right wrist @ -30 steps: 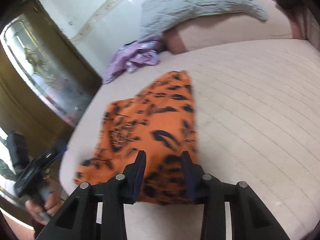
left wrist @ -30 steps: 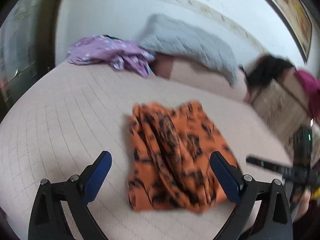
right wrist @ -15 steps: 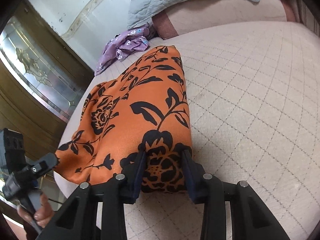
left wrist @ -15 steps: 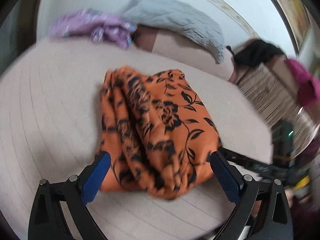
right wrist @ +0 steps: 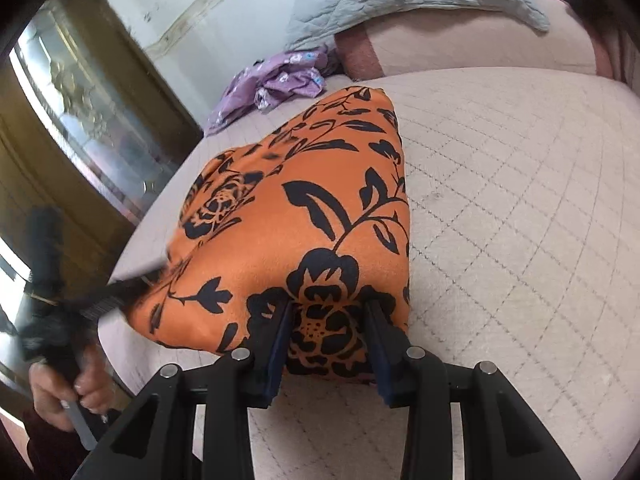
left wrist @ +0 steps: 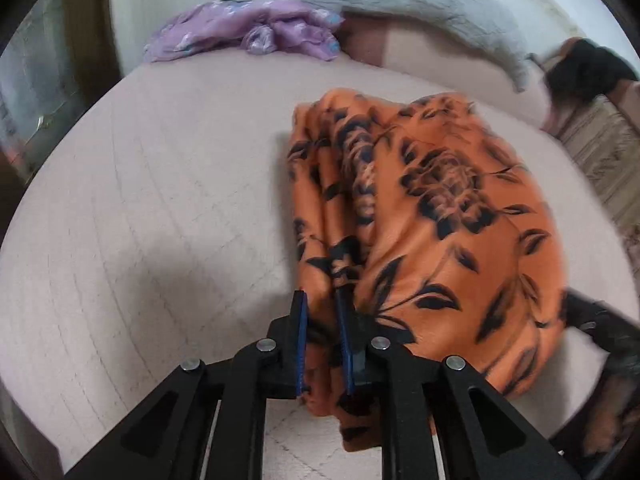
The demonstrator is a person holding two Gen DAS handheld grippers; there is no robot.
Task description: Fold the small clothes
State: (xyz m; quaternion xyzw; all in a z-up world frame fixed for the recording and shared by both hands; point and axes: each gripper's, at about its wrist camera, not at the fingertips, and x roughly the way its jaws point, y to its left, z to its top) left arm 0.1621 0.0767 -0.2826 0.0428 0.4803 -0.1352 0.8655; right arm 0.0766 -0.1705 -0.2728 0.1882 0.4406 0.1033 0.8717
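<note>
The orange floral garment (left wrist: pixel 432 216) lies on the quilted bed (left wrist: pixel 168 200), bunched into folds along its nine o'clock edge in the left wrist view and spreading toward three o'clock. The left tool (left wrist: pixel 322 312) has just been closing — its blue pads now stand narrow, pinching a gathered fold at the garment's near edge, at about six o'clock of the frame. In the right wrist view the right tool (right wrist: pixel 330 320) grips the garment's near corner (right wrist: pixel 320 320), cloth pressed between its dark pads, with the fabric (right wrist: pixel 304 216) running away toward twelve o'clock. A hand (right wrist: pixel 68 384) shows at eight o'clock there, blurred, around a black handle. A crumpled purple cloth (left wrist: pixel 248 32) sits at the bed's far edge at eleven o'clock, well apart from the orange piece — just beside a grey quilted pillow (left wrist: pixel 420 4).
</note>
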